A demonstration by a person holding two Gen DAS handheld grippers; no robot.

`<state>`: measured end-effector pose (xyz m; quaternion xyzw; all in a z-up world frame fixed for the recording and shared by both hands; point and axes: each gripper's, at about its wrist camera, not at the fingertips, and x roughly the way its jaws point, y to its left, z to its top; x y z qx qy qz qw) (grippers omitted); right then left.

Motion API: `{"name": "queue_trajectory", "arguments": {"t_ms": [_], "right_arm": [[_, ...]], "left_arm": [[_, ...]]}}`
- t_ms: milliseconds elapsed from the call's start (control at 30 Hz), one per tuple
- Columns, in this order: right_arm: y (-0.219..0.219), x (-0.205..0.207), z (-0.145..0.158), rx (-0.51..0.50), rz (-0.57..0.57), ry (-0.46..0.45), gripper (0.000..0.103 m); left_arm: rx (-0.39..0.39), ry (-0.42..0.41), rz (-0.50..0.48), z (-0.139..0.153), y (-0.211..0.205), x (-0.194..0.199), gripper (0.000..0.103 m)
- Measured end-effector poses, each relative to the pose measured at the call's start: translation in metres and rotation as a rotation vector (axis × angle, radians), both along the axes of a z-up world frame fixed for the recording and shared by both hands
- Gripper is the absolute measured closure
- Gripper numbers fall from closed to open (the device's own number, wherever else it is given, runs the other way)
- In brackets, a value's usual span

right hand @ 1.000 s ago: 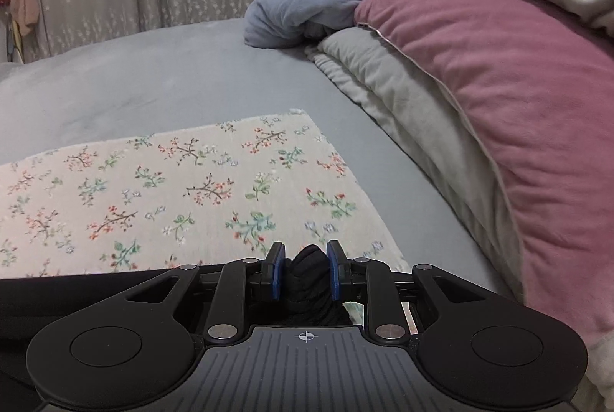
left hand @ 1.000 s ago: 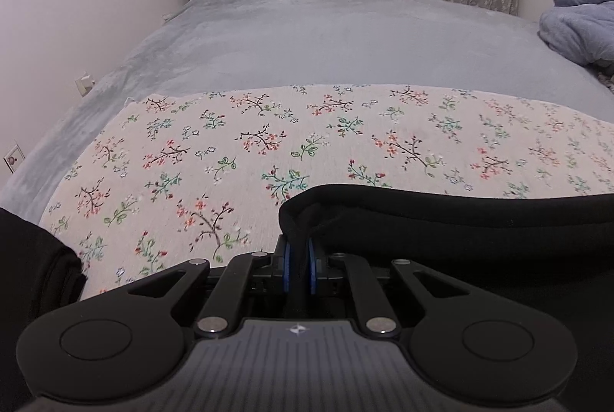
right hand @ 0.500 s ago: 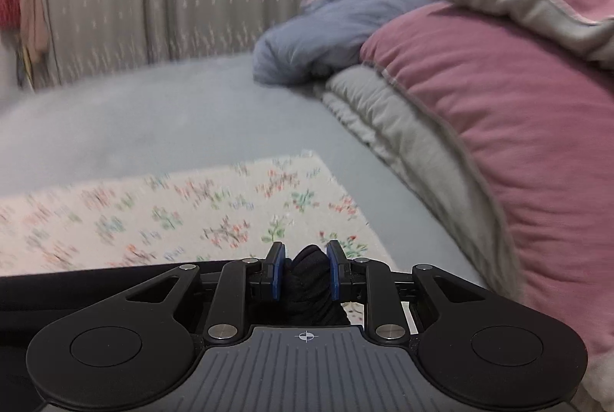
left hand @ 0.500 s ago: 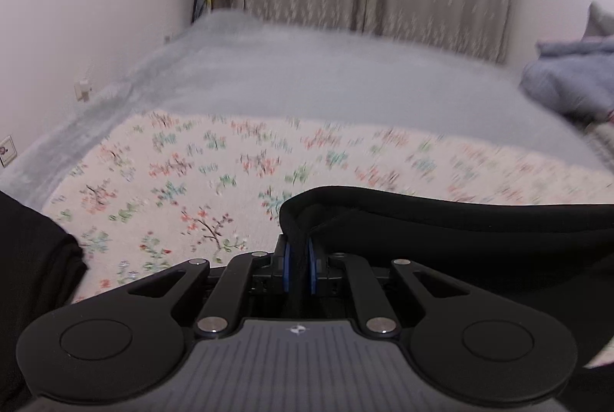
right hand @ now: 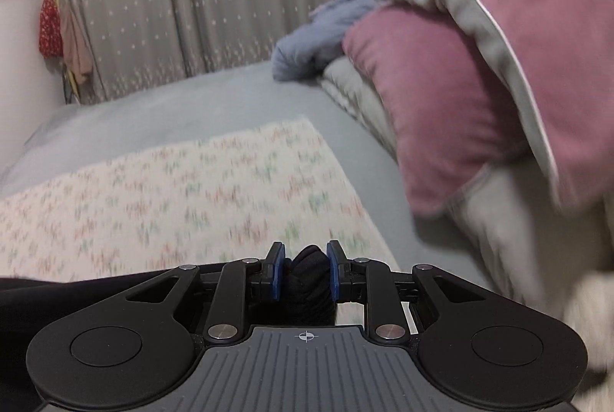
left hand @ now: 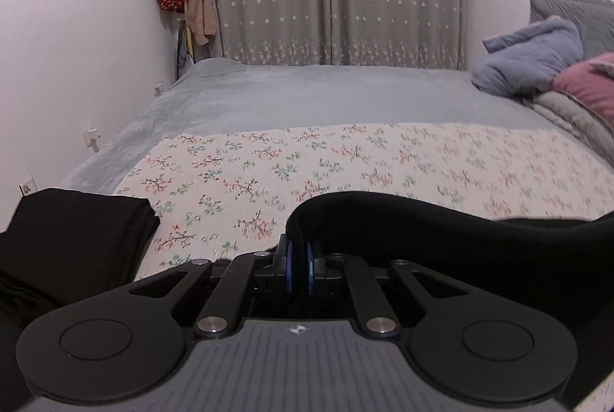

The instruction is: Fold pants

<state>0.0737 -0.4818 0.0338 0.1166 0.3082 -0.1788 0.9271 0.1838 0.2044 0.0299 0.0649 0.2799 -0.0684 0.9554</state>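
Both tongs have hold of the same black pants (left hand: 441, 224), one at each end of a single edge. The left gripper (left hand: 298, 268) has its blue pads pinched nearly together on a thin fold of the dark cloth, and from there the edge arches up and runs off to that gripper's right. The right gripper (right hand: 304, 272) is clamped on a thicker bunch of the same fabric, which bulges between its pads, with the rest trailing away to its left. So the long axis of the held edge lies crosswise between the two tongs, not along the way they point, and neither hand is nearer than the other, since both already have it. The cloth sags only a little between them, so the edge looks fairly taut. Ahead of and below both tongs lies the floral mat (left hand: 345, 162) on the grey bed (left hand: 326, 93); more black cloth (left hand: 73, 231) lies to the left of the left gripper. I'd judge the coming move to be carrying this edge across over the mat, both hands keeping level with each other so the fold lands square.
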Motion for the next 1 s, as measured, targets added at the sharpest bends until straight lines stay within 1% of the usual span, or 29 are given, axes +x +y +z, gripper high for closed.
{"name": "queue_trajectory", "arguments": {"t_ms": [100, 133, 167, 267, 333, 367, 433, 533, 600, 667, 733, 767, 833, 867, 900, 933, 967, 1000], "right_arm": [[0.01, -0.02, -0.007, -0.012, -0.007, -0.007, 0.081], [0.012, -0.026, -0.01, -0.015, -0.004, -0.008, 0.081], [0.013, -0.033, -0.014, -0.009, 0.003, -0.011, 0.081], [0.009, -0.052, -0.033, 0.024, -0.001, -0.003, 0.081], [0.007, -0.057, -0.036, 0.043, -0.009, 0.003, 0.081], [0.007, -0.061, -0.032, 0.034, 0.001, -0.011, 0.081], [0.011, -0.069, -0.026, 0.017, 0.033, -0.032, 0.081], [0.009, -0.078, -0.033, 0.032, 0.058, 0.007, 0.081], [0.008, -0.081, -0.037, 0.04, 0.067, 0.027, 0.081], [0.008, -0.085, -0.033, 0.053, 0.08, 0.01, 0.081], [0.006, -0.092, -0.028, 0.079, 0.094, -0.001, 0.081], [0.004, -0.093, -0.029, 0.09, 0.107, 0.013, 0.081], [0.006, -0.091, -0.041, 0.064, 0.141, 0.105, 0.08], [0.008, -0.089, -0.049, 0.051, 0.154, 0.144, 0.08], [0.01, -0.087, -0.055, 0.044, 0.162, 0.171, 0.079], [0.01, -0.086, -0.057, 0.041, 0.161, 0.176, 0.078], [0.011, -0.087, -0.055, 0.042, 0.153, 0.163, 0.077], [0.01, -0.089, -0.051, 0.048, 0.142, 0.139, 0.075]], "left_arm": [[0.027, -0.006, 0.025, -0.002, 0.008, -0.008, 0.084], [0.02, 0.0, 0.024, -0.004, 0.013, -0.011, 0.084], [0.017, 0.012, 0.031, -0.009, 0.018, -0.014, 0.084], [0.059, 0.053, 0.021, -0.026, 0.016, -0.025, 0.084], [0.004, 0.06, 0.021, -0.027, 0.021, -0.033, 0.084], [-0.03, 0.059, 0.023, -0.025, 0.024, -0.034, 0.084], [-0.062, 0.053, 0.028, -0.022, 0.028, -0.036, 0.084], [-0.067, 0.068, 0.031, -0.024, 0.031, -0.038, 0.084], [-0.054, 0.081, 0.03, -0.028, 0.033, -0.04, 0.084], [-0.076, 0.086, 0.035, -0.03, 0.036, -0.042, 0.084], [-0.066, 0.096, 0.042, -0.034, 0.037, -0.047, 0.084], [-0.057, 0.106, 0.039, -0.036, 0.036, -0.048, 0.084], [-0.066, 0.161, 0.015, -0.042, 0.037, -0.048, 0.083], [-0.089, 0.195, 0.009, -0.045, 0.039, -0.047, 0.08], [-0.125, 0.217, 0.024, -0.046, 0.043, -0.046, 0.076], [-0.167, 0.22, 0.055, -0.045, 0.05, -0.045, 0.067], [-0.218, 0.222, 0.085, -0.044, 0.057, -0.045, 0.052], [-0.293, 0.22, 0.113, -0.041, 0.067, -0.045, 0.047]]}}
